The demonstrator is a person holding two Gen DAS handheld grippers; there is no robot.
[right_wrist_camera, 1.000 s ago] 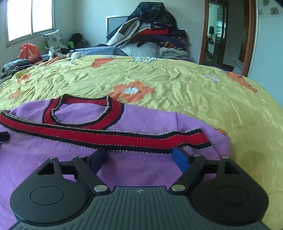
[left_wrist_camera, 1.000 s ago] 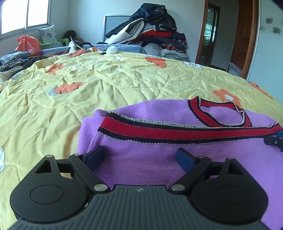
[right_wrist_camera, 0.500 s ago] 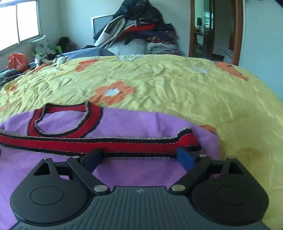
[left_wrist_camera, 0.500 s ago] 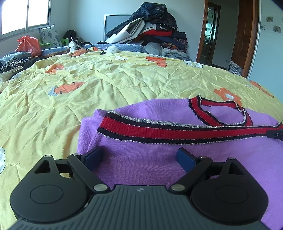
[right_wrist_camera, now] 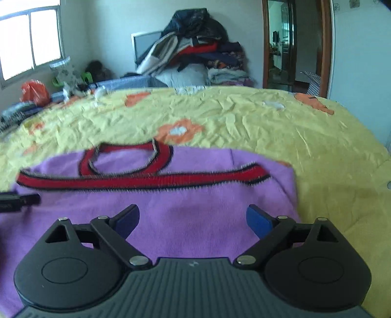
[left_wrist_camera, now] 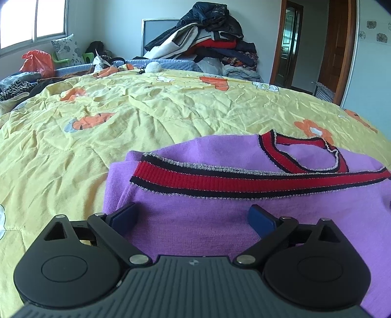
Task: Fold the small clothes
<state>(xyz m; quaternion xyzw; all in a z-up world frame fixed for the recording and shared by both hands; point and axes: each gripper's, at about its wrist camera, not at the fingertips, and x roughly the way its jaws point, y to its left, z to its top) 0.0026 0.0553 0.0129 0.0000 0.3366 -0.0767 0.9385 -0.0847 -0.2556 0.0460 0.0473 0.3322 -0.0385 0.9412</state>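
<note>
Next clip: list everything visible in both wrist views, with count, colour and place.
sweater: one, purple with red-and-black trim, flat on the quilt, hem folded up toward the neckline
quilt: one, yellow with orange flowers, covering the bed
clothes pile: one, mixed dark, red and white, far end of the bed
bag: one, orange, far left under the window
pillow: one, grey floral, by the window
left tool: open, over the sweater's left edge
right tool: open, over the sweater's right side

Bright window (left_wrist_camera: 34, 22), yellow bedspread (left_wrist_camera: 171, 107)
</note>
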